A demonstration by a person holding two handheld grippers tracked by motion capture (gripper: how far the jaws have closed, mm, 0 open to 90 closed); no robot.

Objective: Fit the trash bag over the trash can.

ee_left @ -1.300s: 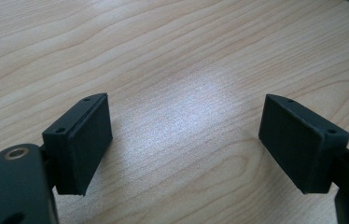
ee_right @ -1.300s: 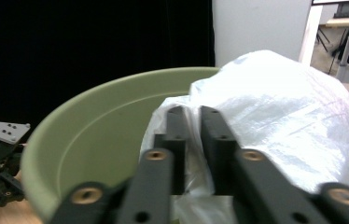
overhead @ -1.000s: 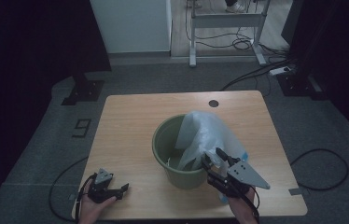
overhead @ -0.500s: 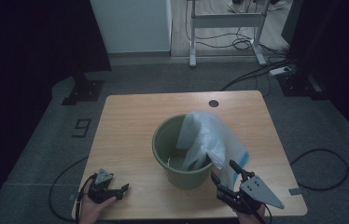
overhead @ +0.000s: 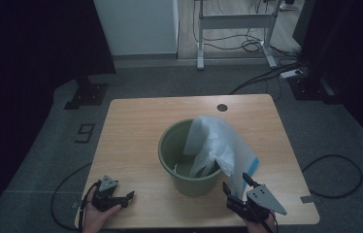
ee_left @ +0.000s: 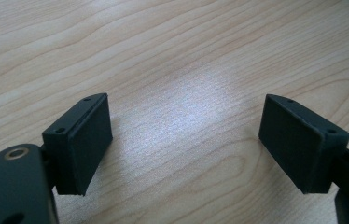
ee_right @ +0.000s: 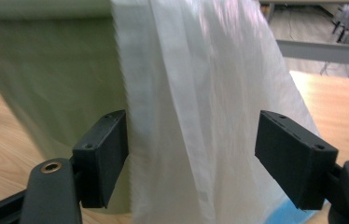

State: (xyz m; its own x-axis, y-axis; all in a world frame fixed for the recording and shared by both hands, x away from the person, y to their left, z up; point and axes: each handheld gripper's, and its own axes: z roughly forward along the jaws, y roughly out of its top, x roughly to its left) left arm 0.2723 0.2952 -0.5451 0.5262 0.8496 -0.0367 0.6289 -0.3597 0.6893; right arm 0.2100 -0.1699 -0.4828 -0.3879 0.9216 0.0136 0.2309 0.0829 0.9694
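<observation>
Left gripper: low on surface, well left of green bucket, jaws wide, nothing btwn. Bucket mid-surface; white plastic bag draped over its right rim. Right gripper: just beside bucket's near-right, jaws just opened wide, bag hanging btwn, pads off it.

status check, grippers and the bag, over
Right hand-held gripper just opened, bag hangs loose between jaws. Left hand-held gripper open, idle on table. Bag draped over bucket rim.
</observation>
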